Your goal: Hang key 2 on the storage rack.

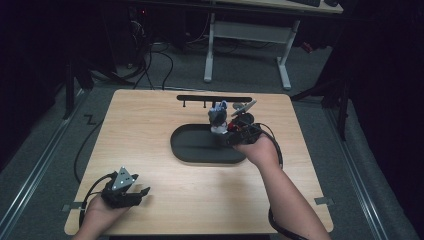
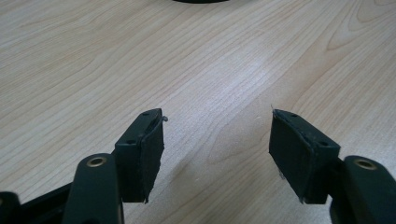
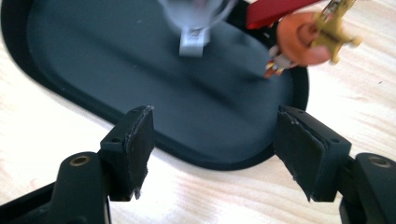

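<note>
The black oval tray (image 1: 200, 150) lies mid-table, its long axis running left to right. A small grey bundle (image 1: 218, 118) sits at its far right rim. The right claw (image 1: 235, 134) hovers over that end, jaws spread, pinching nothing. Well nearer than the tray, the left claw (image 1: 142, 192) rests spread on the wooden table (image 1: 150, 125). The room beyond is dark.

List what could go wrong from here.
1. The right claw hangs open over the tray's near rim; dropping lower might knock or shift the tray.
2. The small items cluster at the tray's far end; a blind reach could scatter them.
</note>
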`<control>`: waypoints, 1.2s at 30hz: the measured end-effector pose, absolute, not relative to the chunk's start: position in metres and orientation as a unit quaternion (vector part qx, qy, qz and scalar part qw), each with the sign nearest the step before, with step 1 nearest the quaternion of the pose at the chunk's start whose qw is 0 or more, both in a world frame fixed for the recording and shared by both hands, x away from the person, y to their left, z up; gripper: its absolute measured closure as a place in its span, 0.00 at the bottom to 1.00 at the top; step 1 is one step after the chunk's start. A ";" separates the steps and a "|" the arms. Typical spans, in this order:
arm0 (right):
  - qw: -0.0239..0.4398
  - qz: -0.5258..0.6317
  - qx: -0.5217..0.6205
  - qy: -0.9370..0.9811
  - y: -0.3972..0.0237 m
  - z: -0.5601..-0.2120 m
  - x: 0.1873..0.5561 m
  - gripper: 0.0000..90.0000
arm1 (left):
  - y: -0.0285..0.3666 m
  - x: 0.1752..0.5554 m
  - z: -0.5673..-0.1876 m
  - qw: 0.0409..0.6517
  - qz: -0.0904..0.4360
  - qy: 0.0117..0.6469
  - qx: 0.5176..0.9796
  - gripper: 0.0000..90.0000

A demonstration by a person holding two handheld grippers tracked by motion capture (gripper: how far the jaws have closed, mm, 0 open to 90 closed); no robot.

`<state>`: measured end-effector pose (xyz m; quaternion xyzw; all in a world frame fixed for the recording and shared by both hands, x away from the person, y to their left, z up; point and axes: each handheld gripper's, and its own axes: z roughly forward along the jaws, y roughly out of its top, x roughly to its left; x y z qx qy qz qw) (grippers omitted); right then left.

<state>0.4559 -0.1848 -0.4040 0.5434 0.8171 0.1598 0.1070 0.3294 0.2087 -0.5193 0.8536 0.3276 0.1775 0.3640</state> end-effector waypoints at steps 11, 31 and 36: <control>0.111 0.197 0.529 0.818 -0.195 -0.432 0.414 0.34 | 0.203 0.329 -0.521 0.365 0.176 0.322 0.855 0.40; 0.181 0.313 0.525 0.770 -0.223 -0.503 0.341 0.28 | 0.194 0.328 -0.520 0.375 0.166 0.310 0.858 0.39; 0.229 0.331 0.513 0.759 -0.224 -0.515 0.323 0.24 | 0.191 0.325 -0.521 0.382 0.165 0.306 0.856 0.39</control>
